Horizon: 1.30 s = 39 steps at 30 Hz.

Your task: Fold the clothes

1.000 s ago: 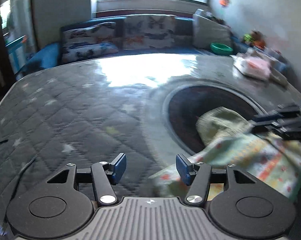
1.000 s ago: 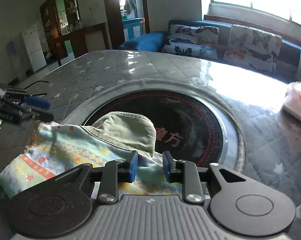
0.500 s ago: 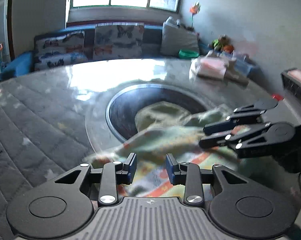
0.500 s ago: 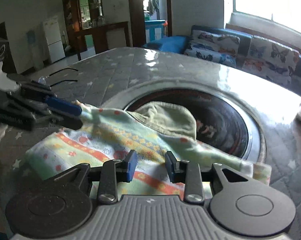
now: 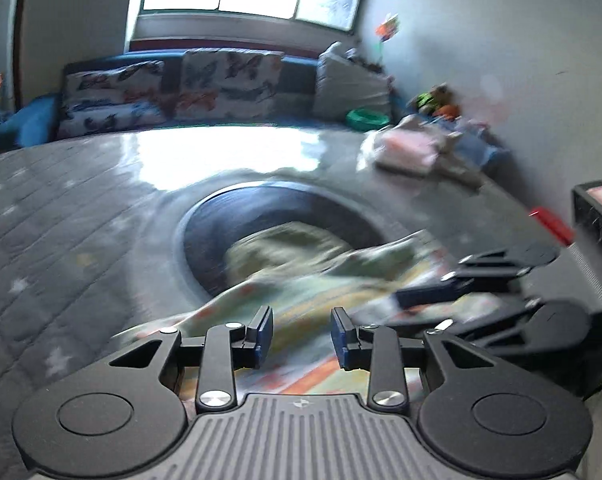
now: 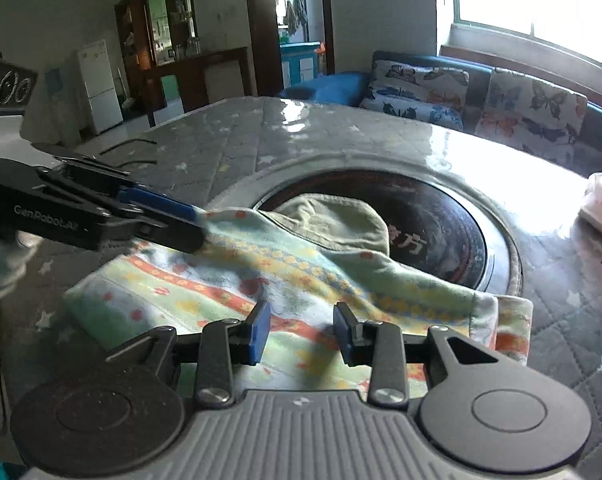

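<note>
On the grey quilted, star-printed table cover (image 6: 221,152), at the left, the left gripper (image 6: 189,226) pinches a raised edge of the pastel patterned cotton garment with an olive lining (image 6: 301,280). The garment lies crumpled at the near side, partly over the dark round inset panel (image 6: 441,216). The right gripper (image 6: 301,330) sits low over the cloth with its jaws narrowly apart; a grip cannot be confirmed. Risk, as judged: a one-sided pull may slip the thin edge free or drag the cloth into a bunch. The green plastic bowl (image 5: 365,118) lies far right; its contents are not visible.
</note>
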### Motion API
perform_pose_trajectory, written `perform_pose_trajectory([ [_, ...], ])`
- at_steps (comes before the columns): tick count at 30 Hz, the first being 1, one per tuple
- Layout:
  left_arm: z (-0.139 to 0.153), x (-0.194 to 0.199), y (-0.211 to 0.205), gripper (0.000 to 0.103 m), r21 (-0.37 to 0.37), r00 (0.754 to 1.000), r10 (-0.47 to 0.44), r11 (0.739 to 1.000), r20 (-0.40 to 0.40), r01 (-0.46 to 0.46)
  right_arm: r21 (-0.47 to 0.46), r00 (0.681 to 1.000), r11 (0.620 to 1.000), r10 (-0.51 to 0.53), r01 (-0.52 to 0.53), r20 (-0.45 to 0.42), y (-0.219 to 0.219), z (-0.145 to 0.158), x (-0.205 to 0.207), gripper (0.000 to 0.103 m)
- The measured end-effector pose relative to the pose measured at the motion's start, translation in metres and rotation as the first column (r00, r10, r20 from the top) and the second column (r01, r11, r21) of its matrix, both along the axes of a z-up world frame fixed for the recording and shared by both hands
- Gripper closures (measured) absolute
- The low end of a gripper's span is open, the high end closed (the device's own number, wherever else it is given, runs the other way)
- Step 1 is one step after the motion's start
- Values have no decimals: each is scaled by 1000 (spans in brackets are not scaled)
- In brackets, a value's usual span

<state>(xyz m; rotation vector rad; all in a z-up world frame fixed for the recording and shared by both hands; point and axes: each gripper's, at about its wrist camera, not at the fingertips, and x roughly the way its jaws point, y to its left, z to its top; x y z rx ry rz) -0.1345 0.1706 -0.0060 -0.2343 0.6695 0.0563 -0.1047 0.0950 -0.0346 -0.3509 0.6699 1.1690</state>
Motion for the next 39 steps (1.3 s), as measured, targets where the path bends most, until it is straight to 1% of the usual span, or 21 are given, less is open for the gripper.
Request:
perform_pose_trajectory([
  [3, -2, 11, -14, 69, -27, 999, -32, 999, 12, 32, 0, 1000, 1000, 31, -31, 1, -4, 4, -10, 69],
  [6, -12, 18, -25, 69, -37, 998, -54, 998, -15, 53, -33, 998, 998, 54, -53, 28, -9, 1, -21, 68],
  [8, -19, 18, -29, 69, -38, 997, -62, 997, -36, 61, -31, 998, 998, 48, -46, 39, -16, 3, -23, 69],
  [12, -31, 9, -35, 69, -20, 997, -61, 998, -52, 60, -26, 998, 999, 32, -31, 51, -29, 5, -27, 68],
  [16, -31, 0, -40, 68, 6, 997, -60, 998, -47, 61, -37, 999, 999, 20, -19, 41, -37, 0, -27, 64],
  [19, -30, -7, -43, 68, 25, 997, -58, 998, -43, 59, -28, 999, 1000, 5, -3, 38, -45, 2, -28, 64],
  [23, -31, -15, -44, 67, 30, 998, -57, 998, -34, 58, -30, 999, 999, -42, 43, 33, -60, 2, -23, 64],
  [26, -31, -20, -43, 67, 23, 999, -41, 999, -30, 41, -58, 996, 995, -81, 83, 31, -71, -5, -19, 64],
  [30, -32, -28, -40, 67, 13, 999, -19, 1000, -26, 19, -46, 992, 991, -123, 125, 39, -84, 2, -14, 65],
  [32, -32, -32, -39, 66, 8, 1000, -8, 1000, -24, 8, -40, 989, 988, -147, 147, 18, -88, 2, -9, 65],
  [33, -32, -34, -39, 66, 6, 1000, -3, 1000, -23, 3, -45, 989, 988, -150, 150, 8, -89, 0, -7, 65],
  [36, -32, -40, -36, 66, -1, 1000, 16, 1000, -20, -16, -56, 989, 988, -144, 145, 22, -87, 0, -8, 65],
  [39, -29, -46, -32, 64, -7, 999, 39, 999, -17, -39, -31, 989, 989, -142, 143, 26, -83, 9, -7, 65],
])
